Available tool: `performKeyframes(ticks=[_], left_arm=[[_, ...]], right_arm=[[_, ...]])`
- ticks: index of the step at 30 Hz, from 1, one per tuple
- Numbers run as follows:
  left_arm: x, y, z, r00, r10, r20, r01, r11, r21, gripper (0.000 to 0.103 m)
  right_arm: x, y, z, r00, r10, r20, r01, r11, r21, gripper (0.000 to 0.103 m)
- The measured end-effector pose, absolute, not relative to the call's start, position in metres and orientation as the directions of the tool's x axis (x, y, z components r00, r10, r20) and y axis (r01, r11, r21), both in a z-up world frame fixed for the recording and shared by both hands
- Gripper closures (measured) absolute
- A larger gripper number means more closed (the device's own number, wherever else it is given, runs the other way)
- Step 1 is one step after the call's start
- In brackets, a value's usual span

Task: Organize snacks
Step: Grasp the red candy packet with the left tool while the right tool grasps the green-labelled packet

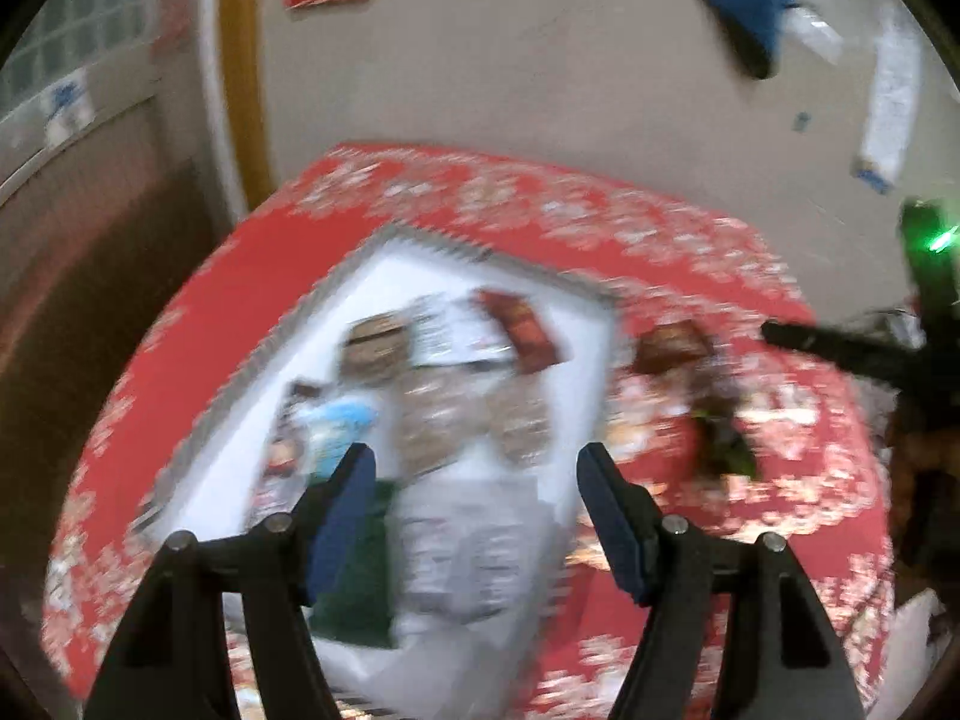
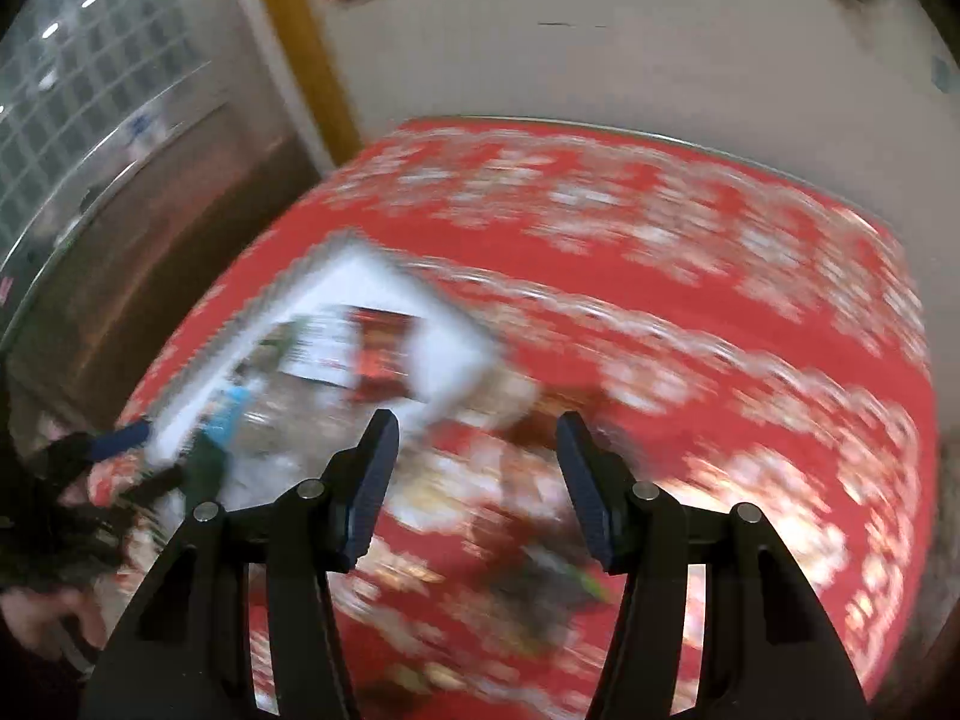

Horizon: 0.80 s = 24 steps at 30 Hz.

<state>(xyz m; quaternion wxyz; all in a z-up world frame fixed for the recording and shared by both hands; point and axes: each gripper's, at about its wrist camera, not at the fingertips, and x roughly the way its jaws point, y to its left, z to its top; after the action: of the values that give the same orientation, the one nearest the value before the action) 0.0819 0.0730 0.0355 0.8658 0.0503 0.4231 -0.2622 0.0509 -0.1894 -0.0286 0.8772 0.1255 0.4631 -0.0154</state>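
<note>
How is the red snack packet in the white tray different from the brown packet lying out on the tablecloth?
The red packet lies inside the white tray; the brown packet lies outside it on the red tablecloth. The red packet looks longer and brighter, the brown packet squatter and darker. Both lie flat, and neither is gripped.

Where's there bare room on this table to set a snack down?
The far strip of the red tablecloth, between the white tray and the wall, looks bare, as does the right side. The tray is crowded with snack packets; loose packets lie just right of it. Blur hides small items.
</note>
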Motion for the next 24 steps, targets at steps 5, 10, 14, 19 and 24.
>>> performKeyframes(ticks=[5, 10, 14, 19, 24], left_arm=[[0.051, 0.026, 0.032, 0.376, -0.557, -0.74, 0.679, 0.709, -0.189, 0.027], [0.016, -0.026, 0.005, 0.216, -0.566, -0.796, 0.807, 0.562, -0.181, 0.027], [-0.001, -0.046, -0.015, 0.184, -0.498, -0.847, 0.848, 0.517, -0.12, 0.027], [-0.001, -0.046, -0.031, 0.173, -0.45, -0.876, 0.836, 0.538, -0.111, 0.027], [0.004, -0.046, -0.04, 0.18, -0.444, -0.878, 0.824, 0.556, -0.112, 0.027]], right_arm=[[0.001, -0.241, -0.057, 0.522, 0.071, -0.85, 0.238, 0.945, 0.225, 0.048], [-0.01, -0.231, -0.071, 0.512, 0.168, -0.842, 0.156, 0.946, 0.283, 0.048], [-0.001, -0.213, -0.079, 0.5, 0.22, -0.838, 0.113, 0.942, 0.315, 0.048], [0.021, -0.193, -0.092, 0.465, 0.278, -0.841, 0.021, 0.946, 0.325, 0.048], [0.037, -0.18, -0.106, 0.414, 0.249, -0.875, -0.012, 0.963, 0.268, 0.048]])
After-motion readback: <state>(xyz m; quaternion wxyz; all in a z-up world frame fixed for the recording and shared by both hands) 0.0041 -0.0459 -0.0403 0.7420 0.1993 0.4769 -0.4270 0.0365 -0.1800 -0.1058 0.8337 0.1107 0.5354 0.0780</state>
